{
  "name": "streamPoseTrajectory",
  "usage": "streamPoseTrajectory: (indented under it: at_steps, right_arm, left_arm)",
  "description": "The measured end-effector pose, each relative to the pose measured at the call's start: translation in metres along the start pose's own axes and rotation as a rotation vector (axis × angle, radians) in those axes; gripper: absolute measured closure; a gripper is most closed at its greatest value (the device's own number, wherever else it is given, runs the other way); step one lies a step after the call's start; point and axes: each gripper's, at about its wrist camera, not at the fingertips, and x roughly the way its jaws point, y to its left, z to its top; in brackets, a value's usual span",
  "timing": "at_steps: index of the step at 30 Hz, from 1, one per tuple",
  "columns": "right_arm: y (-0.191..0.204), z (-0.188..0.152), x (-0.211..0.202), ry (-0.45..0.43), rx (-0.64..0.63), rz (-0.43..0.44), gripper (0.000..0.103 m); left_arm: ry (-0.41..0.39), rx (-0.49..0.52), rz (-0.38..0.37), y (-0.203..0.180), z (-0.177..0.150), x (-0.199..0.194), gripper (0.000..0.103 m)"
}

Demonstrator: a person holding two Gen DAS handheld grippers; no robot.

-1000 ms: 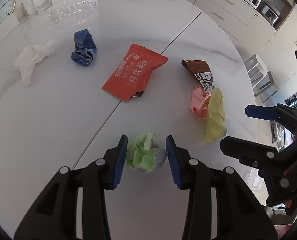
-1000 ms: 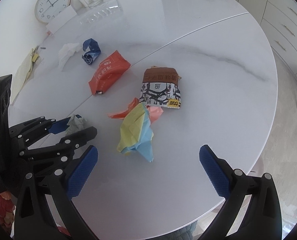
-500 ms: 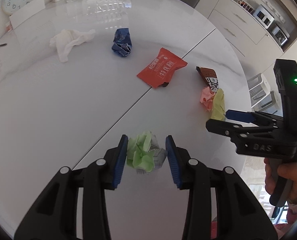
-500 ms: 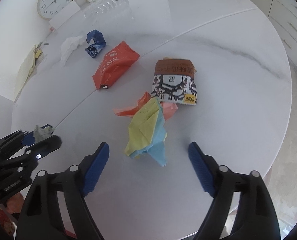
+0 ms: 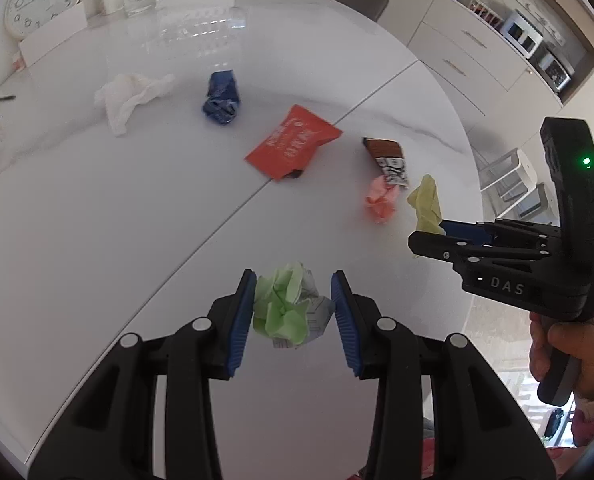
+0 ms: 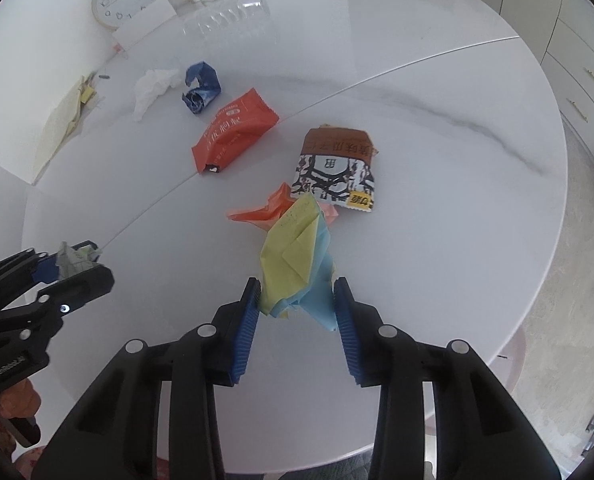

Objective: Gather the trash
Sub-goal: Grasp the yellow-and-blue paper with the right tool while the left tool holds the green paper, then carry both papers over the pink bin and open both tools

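Green paper wad (image 5: 283, 306) clamped between left gripper (image 5: 293, 312) jaws; yellow-blue paper (image 6: 297, 264) clamped between right gripper (image 6: 297, 310) jaws.

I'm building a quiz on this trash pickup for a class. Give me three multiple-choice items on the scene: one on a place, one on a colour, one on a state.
1. Where does the red snack packet lie?
A. across the table's seam
B. beside the clock
C. on the floor

2. What colour is the crumpled paper held by the left gripper?
A. blue
B. green
C. pink

3. How is the right gripper?
A. wide open
B. shut on the yellow and blue paper
C. out of view

Answers:
1 A: its lower end crosses the seam line of the table.
2 B: the green paper wad sits between its pads.
3 B: both pads press the yellow and blue paper.
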Motion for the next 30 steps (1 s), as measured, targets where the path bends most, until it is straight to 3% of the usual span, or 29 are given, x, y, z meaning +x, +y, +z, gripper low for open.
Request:
streamPoseTrajectory:
  at_steps: [5,9,14,17,22,27,29,30]
  right_arm:
    - [-0.031,-0.018,-0.044,-0.037,0.032,-0.021,0.065]
    - [-0.080,-0.047,-0.081,-0.057,0.108,-0.086,0.065]
    - [-0.140,-0.083,-0.108,-0.060,0.213,-0.150,0.065]
    - [-0.171,-0.103,-0.120,-0.056,0.250,-0.166,0.064]
    - [-0.206,-0.122,-0.126,-0.044,0.265,-0.157,0.063]
    - [-0.225,-0.127,-0.125,-0.031,0.245,-0.122,0.063]
    - [-0.229,-0.126,-0.124,-0.030,0.233,-0.112,0.063]
    - [-0.230,-0.125,-0.124,-0.030,0.228,-0.105,0.063]
  left_arm:
    - [0.012,0.100,-0.072,-0.055,0.005,-0.001,0.065]
    - [0.032,0.195,-0.149,-0.113,0.010,0.007,0.065]
    - [0.077,0.338,-0.256,-0.202,0.012,0.033,0.065]
    - [0.128,0.373,-0.289,-0.241,0.010,0.059,0.064]
    - [0.201,0.372,-0.303,-0.281,0.002,0.095,0.064]
    - [0.212,0.359,-0.278,-0.302,-0.005,0.106,0.063]
    - [0.211,0.346,-0.272,-0.304,-0.004,0.106,0.055]
    - [0.201,0.334,-0.266,-0.304,-0.004,0.102,0.044]
